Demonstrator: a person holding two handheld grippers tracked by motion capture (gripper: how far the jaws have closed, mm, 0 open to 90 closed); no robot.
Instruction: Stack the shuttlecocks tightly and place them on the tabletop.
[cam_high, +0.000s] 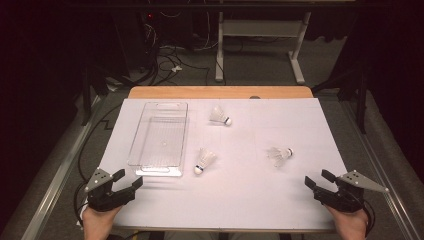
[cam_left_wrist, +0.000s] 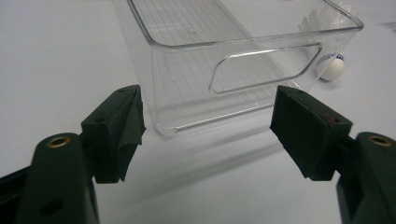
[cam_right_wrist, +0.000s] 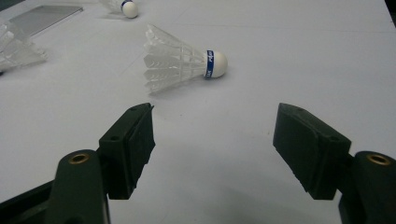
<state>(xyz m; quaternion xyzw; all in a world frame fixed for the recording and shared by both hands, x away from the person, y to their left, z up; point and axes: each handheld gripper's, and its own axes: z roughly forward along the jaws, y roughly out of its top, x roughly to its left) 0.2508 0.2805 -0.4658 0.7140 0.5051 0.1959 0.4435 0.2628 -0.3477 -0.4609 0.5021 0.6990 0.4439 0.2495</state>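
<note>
The desk (cam_high: 240, 200) carries a white sheet. On its left part lies a clear bin (cam_high: 159, 139), long side running away from the person, nothing in it. Three shuttlecocks lie apart on their sides: one (cam_high: 205, 161) just right of the bin's near end, one (cam_high: 219, 116) farther back, one (cam_high: 279, 155) toward the right. The left claw (cam_high: 127, 181) sits just before the bin's near left corner, wide open, holding nothing. The right claw (cam_high: 320, 180) is near the right shuttlecock, wide open too, holding nothing.
</note>
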